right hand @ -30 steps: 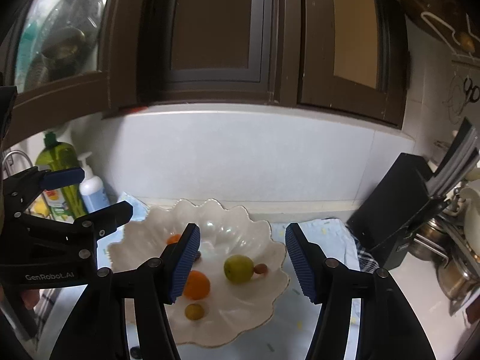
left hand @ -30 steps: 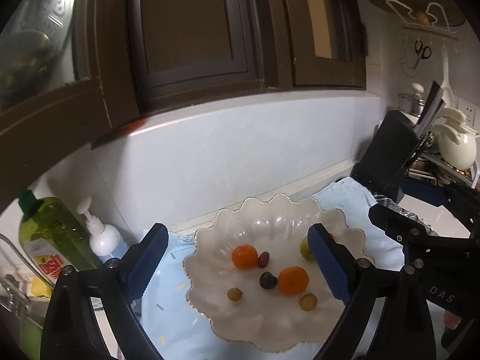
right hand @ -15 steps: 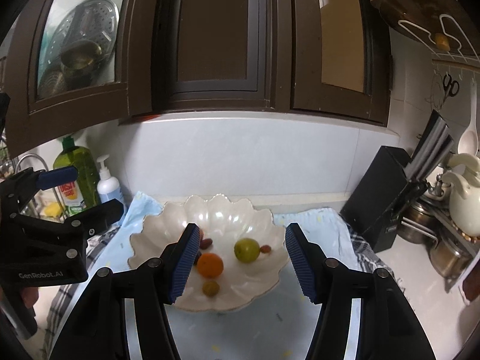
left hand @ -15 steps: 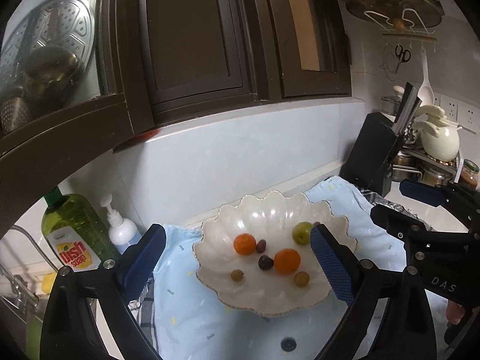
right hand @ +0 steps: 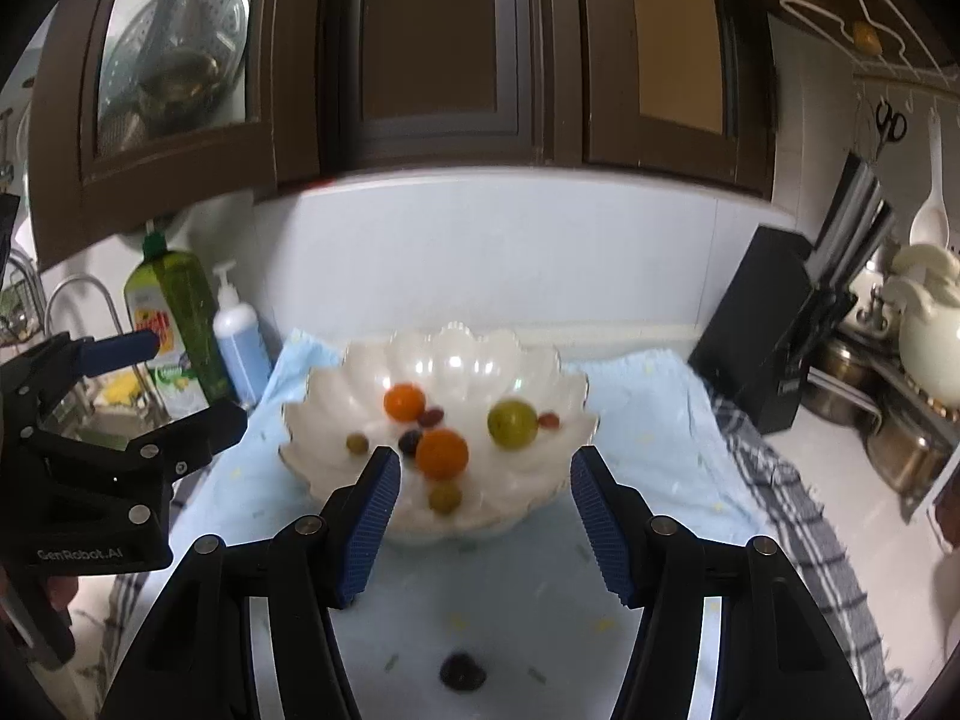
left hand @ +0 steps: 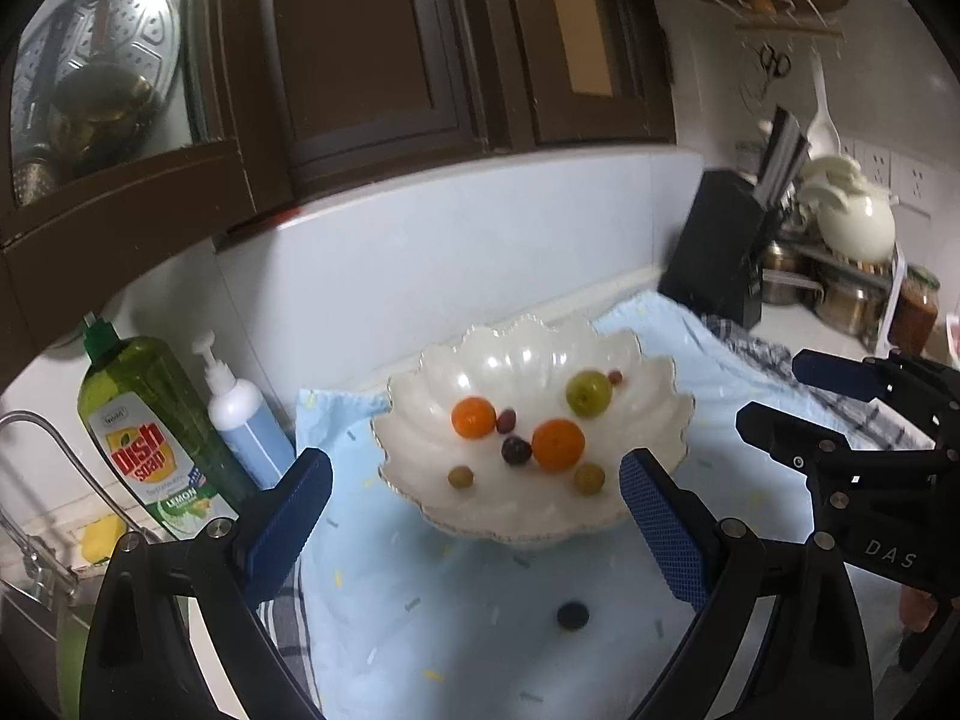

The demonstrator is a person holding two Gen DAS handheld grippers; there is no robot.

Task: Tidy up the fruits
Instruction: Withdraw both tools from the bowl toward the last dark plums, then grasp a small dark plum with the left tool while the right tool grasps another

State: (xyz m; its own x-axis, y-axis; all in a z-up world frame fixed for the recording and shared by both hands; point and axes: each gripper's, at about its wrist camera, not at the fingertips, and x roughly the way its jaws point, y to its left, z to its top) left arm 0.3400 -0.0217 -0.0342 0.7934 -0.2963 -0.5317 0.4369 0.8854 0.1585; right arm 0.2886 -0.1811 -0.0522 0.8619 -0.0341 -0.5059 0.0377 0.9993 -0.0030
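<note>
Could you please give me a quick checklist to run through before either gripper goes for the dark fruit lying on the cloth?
1. Left gripper open, nothing between its pads: ok.
2. Right gripper open, empty: ok.
3. Dark fruit on blue cloth, outside the bowl: not ok.
4. Path to that fruit free of obstacles: ok.
5. Bowl upright, other fruit inside: ok.
6. Fruit's kind or firmness: cannot tell, blurred.

I hold my left gripper (left hand: 474, 516) and right gripper (right hand: 483, 516) side by side, both tilted downward with blue-padded jaws spread apart and nothing between them, the left set wider than the right, a fingertip (left hand: 918, 611) showing under the right one's black frame.
</note>
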